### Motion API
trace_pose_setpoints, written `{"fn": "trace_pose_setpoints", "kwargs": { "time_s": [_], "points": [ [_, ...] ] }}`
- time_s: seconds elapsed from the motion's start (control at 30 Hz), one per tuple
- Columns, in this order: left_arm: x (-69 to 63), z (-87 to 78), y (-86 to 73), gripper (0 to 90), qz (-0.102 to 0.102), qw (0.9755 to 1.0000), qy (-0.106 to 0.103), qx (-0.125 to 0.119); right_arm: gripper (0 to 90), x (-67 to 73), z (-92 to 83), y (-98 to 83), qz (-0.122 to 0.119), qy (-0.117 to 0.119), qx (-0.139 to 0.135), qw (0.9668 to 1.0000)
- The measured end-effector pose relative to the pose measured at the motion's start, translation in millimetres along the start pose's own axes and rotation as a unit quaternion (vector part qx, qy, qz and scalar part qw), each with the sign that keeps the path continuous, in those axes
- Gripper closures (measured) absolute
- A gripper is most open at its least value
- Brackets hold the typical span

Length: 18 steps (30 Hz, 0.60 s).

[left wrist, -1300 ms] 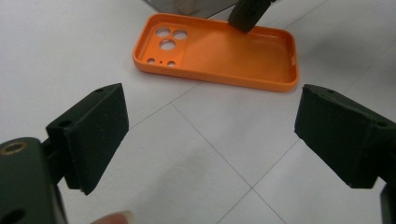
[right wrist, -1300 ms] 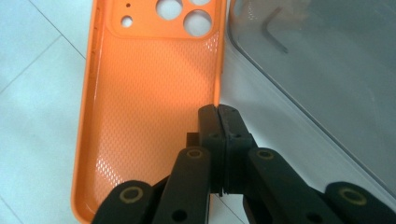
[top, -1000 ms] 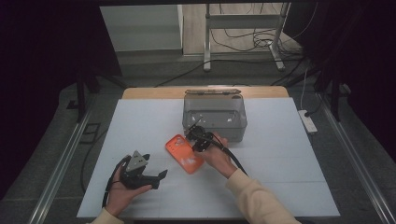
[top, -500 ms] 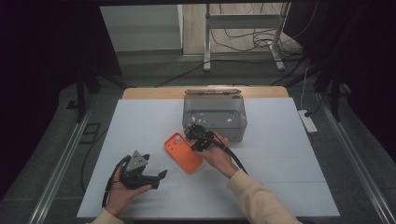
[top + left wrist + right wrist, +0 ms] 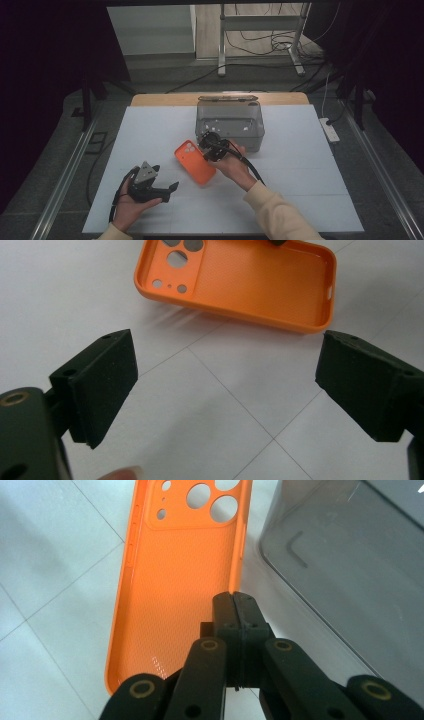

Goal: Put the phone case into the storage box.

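An orange phone case (image 5: 194,162) lies hollow side up on the white table, just left of a clear grey plastic box (image 5: 230,122). My right gripper (image 5: 207,150) is shut on the case's side rim nearest the box. In the right gripper view the jaws (image 5: 233,600) meet on that thin rim of the case (image 5: 180,590), with the box wall (image 5: 350,570) close on the right. My left gripper (image 5: 169,192) rests near the table's front left, open and holding nothing. In the left gripper view its jaws (image 5: 225,385) stand wide apart, with the case (image 5: 250,285) a short way beyond them.
The white table top (image 5: 310,170) has seams across it and a wooden strip (image 5: 150,99) along its far edge. A power strip (image 5: 329,130) lies off the right side. Metal rails run along both sides, and a stand with cables is on the floor behind.
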<state>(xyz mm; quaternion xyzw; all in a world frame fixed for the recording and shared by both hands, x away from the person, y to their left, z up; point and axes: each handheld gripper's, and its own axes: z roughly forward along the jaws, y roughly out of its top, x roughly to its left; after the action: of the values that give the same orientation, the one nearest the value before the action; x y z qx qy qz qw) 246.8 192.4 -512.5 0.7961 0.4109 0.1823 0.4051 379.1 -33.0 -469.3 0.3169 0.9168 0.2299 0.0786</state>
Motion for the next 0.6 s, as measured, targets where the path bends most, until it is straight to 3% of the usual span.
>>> {"fn": "trace_pose_setpoints", "kwargs": {
  "time_s": [0.6],
  "points": [
    [0.4,0.5,-0.3,9.9,-0.002,1.0,0.0,0.0,90.0,6.2,-20.3,4.9,-0.012,0.002,-0.016,0.9998]
  ]
}}
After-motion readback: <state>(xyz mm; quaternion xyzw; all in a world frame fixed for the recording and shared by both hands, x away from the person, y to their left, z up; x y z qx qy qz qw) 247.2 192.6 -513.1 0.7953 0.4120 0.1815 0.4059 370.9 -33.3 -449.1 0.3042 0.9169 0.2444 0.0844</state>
